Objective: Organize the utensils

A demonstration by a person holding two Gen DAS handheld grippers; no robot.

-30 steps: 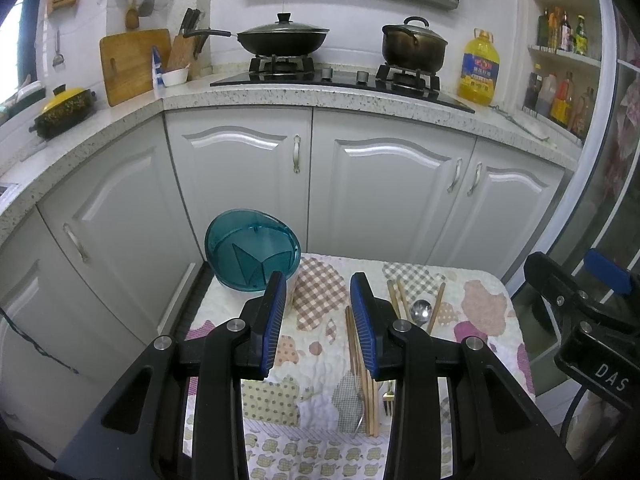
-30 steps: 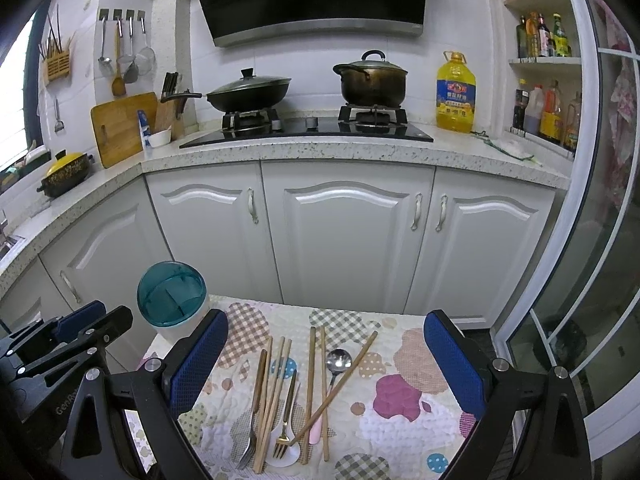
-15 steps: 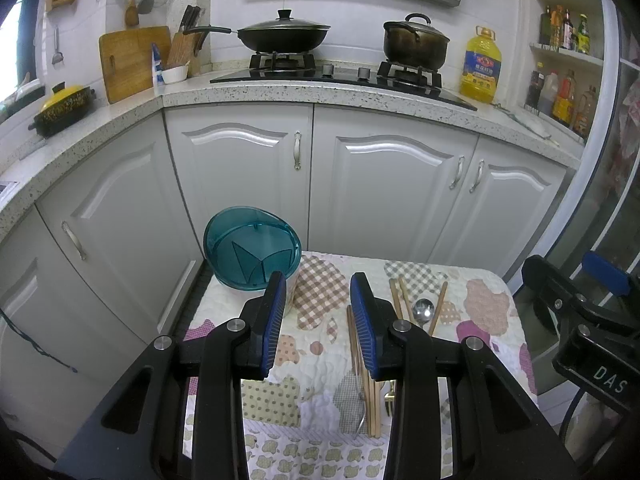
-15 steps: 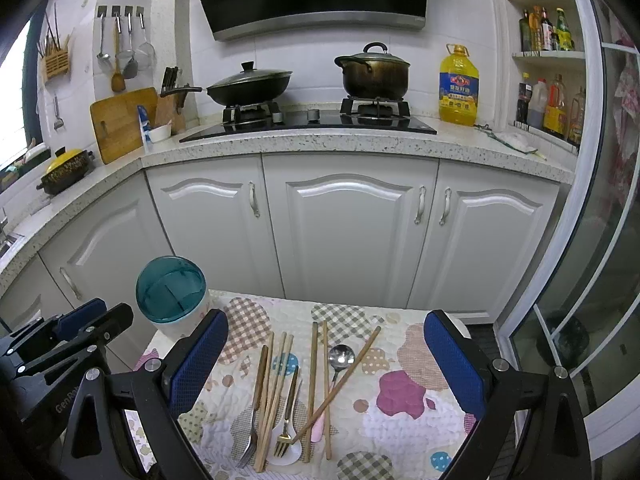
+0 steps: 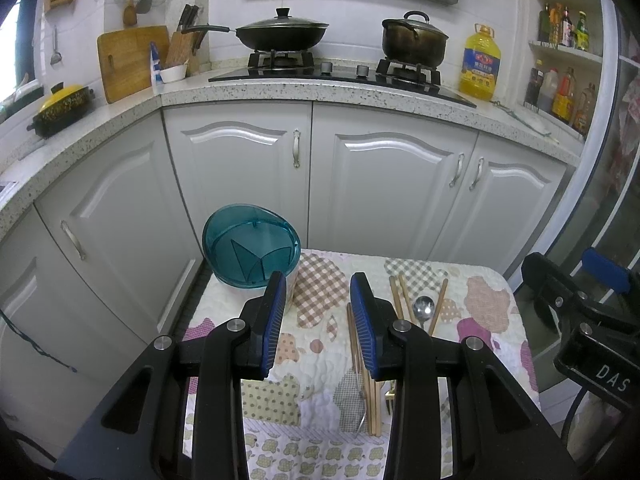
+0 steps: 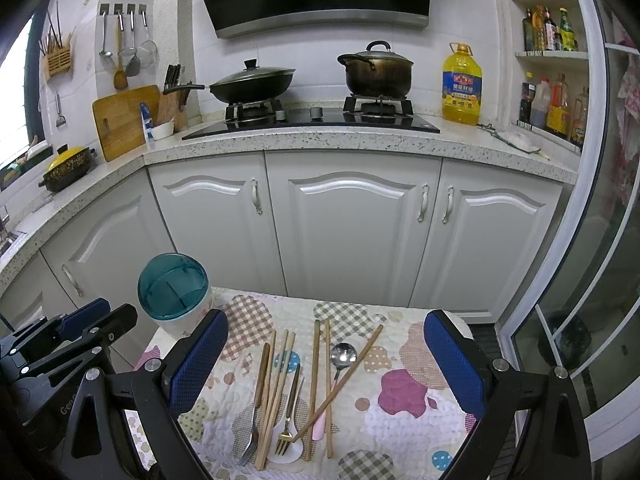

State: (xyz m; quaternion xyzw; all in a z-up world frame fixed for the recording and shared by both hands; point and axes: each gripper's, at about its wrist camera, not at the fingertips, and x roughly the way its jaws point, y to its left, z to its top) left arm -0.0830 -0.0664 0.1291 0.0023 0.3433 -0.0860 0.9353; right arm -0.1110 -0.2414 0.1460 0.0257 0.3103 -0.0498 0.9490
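Observation:
A white utensil holder with a teal see-through divided lid (image 5: 251, 254) (image 6: 174, 286) stands at the far left corner of a small table. Several wooden chopsticks (image 6: 318, 380) lie loose on the patterned cloth. Beside them lie a steel spoon (image 6: 343, 354) (image 5: 423, 307), a gold fork (image 6: 286, 436), a silver fork (image 6: 250, 444) and a white spoon (image 6: 286, 454). My left gripper (image 5: 319, 284) hovers open and empty just right of the holder. My right gripper (image 6: 326, 320) is open wide above the utensils, holding nothing.
The quilted cloth (image 6: 400, 392) covers the table, which stands in front of white kitchen cabinets (image 6: 352, 232). A glass door (image 6: 600, 320) is close on the right. My left gripper's body (image 6: 60, 344) shows at the right wrist view's left edge.

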